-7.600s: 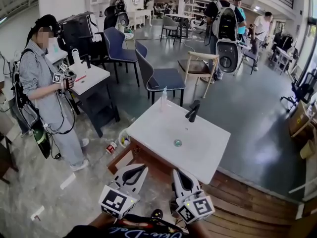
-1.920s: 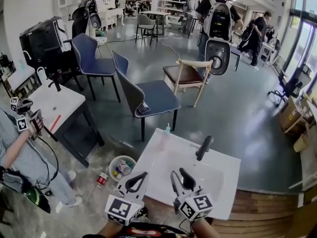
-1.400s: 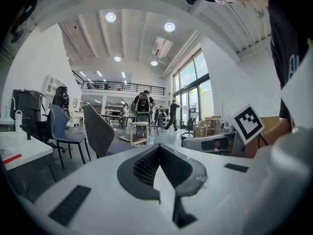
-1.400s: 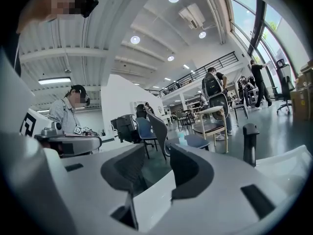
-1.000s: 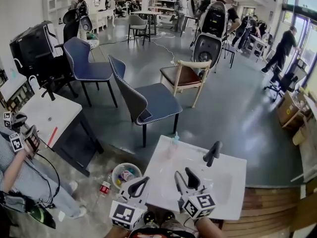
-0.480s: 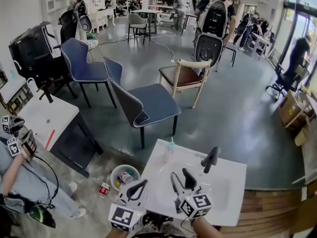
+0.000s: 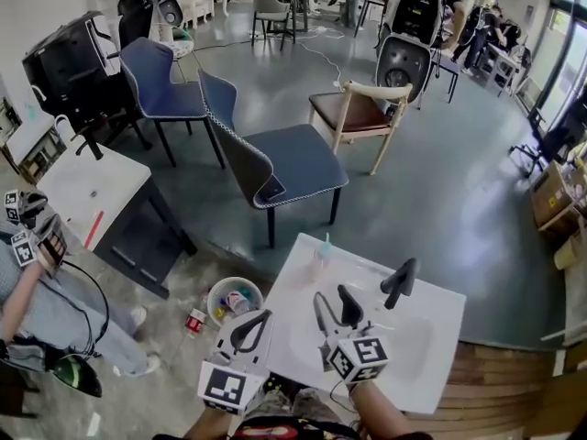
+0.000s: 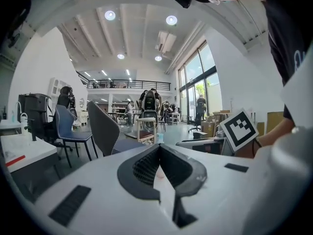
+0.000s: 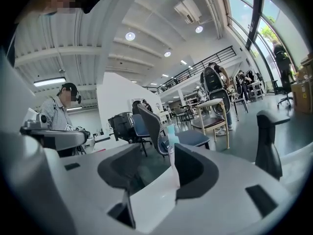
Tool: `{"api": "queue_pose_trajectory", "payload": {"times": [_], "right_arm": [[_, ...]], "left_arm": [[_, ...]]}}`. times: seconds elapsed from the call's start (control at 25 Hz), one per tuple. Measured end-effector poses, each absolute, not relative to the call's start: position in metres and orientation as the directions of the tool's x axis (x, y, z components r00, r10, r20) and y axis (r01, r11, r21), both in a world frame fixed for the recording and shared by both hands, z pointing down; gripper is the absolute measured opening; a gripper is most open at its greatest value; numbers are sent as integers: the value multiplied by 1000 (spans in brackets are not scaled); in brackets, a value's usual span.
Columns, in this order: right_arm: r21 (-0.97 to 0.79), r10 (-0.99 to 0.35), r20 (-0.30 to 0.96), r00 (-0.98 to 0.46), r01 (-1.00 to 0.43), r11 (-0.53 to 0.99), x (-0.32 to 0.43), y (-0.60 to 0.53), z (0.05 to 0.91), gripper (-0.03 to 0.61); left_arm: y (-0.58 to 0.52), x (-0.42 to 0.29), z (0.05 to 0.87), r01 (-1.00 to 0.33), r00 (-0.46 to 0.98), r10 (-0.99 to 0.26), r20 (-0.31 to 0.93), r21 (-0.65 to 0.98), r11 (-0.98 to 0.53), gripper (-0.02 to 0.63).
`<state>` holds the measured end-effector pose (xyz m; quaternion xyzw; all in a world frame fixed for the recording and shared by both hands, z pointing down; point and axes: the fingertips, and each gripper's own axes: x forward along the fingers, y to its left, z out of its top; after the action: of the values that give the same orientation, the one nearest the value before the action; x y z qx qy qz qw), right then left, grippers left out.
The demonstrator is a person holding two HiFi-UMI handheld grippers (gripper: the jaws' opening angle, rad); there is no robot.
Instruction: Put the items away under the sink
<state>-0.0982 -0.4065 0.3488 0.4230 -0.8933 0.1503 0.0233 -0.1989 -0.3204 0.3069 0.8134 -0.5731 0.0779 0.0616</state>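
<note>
At the near edge of the white sink (image 7: 431, 333), you hold both grippers about level, side by side.

- Your left gripper (image 7: 261, 320): fingers together at the tips, nothing between them. It hangs just off the sink's front left corner.
- Your right gripper (image 7: 332, 299): jaws apart, having just been opening. Nothing is between them; only the white basin shows through the gap. It sits over the front of the basin, pointing toward the back rim.
- One black faucet (image 7: 400, 282): upright at the back of the basin, to the right of your right gripper and clear of it.
- One teal-topped bottle (image 7: 323, 248): standing on the sink's back left corner, beyond your right gripper's jaws, untouched.
- One round basket (image 7: 212, 301): on the concrete floor just beside the sink's left side, holding several small items too small to tell apart.
- One red-and-white can (image 7: 194, 322): on the floor just left of the basket.
- The space under the sink: hidden beneath the sink top.
- One blue-grey chair (image 7: 275, 168): on the floor beyond the sink; one wooden chair (image 7: 359, 115) behind it.
- One other person (image 7: 37, 287): at the left edge, beside a second white counter (image 7: 87, 186).
</note>
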Motion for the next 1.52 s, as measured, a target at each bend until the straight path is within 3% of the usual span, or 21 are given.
{"api": "queue_pose_trajectory", "payload": {"times": [1.52], "right_arm": [[-163,-768,270,-581,-814,558,-129,-479,412,262]], "left_arm": [[-317,-230,336,-973,228,-929,291,84,-213,8]]}}
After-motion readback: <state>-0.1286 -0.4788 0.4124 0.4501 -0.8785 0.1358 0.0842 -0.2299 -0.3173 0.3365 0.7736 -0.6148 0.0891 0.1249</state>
